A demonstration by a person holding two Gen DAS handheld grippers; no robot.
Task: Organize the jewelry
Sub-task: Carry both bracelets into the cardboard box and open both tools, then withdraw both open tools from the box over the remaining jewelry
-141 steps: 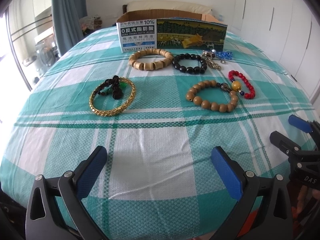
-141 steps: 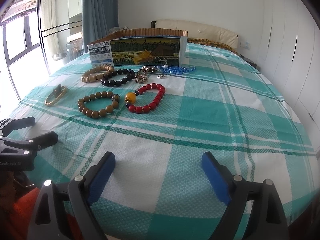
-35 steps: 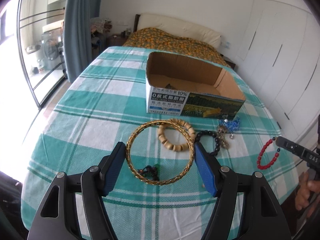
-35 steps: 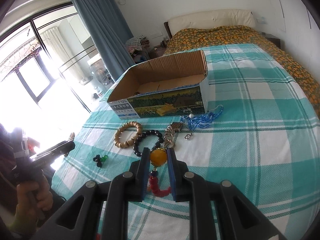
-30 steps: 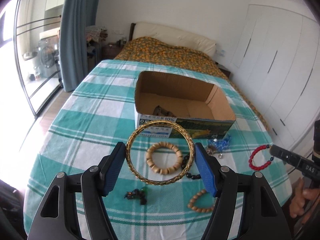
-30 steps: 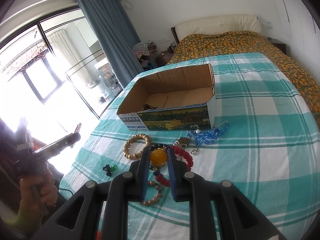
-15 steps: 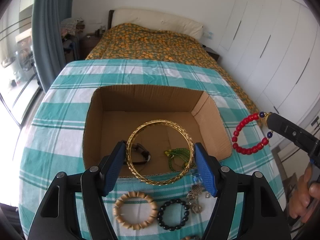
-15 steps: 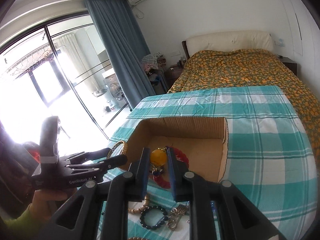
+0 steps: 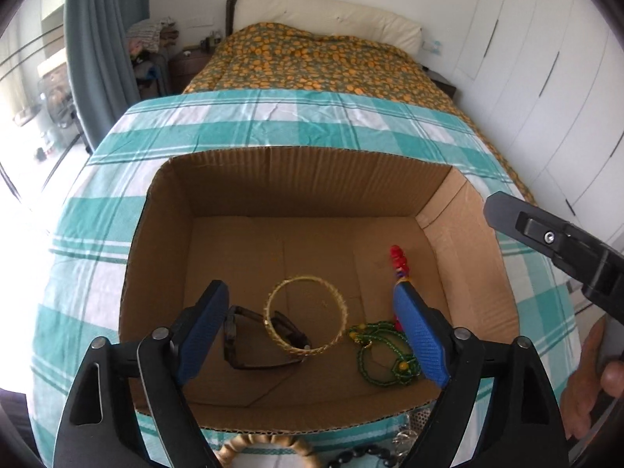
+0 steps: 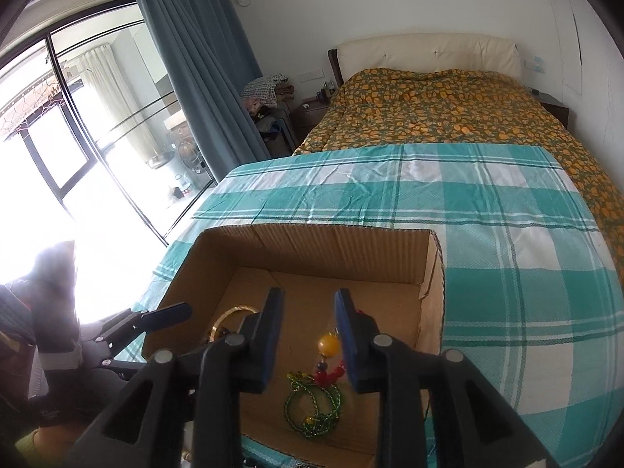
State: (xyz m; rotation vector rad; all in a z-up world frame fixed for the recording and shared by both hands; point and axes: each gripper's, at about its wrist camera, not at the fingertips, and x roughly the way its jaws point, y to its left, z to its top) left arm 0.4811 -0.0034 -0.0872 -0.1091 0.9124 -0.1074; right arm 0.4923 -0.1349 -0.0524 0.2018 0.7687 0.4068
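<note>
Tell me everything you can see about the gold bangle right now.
The gold bangle is a closed, round ring with a textured, woven-looking surface, metallic by its look. It lies flat in the cardboard box, free of the open left gripper. Its near-left edge overlaps a dark band-like piece; the green bead strand lies just to its right, apparently not touching.

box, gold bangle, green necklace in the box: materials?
Box: corrugated cardboard, matte brown; fluting shows along the cut rim.
Gold bangle: looks like gold-toned metal with a textured, woven-looking surface and some shine; plated or solid cannot be told.
Green necklace: strands of tiny glossy green beads with a few yellow ones, probably glass or plastic.
</note>
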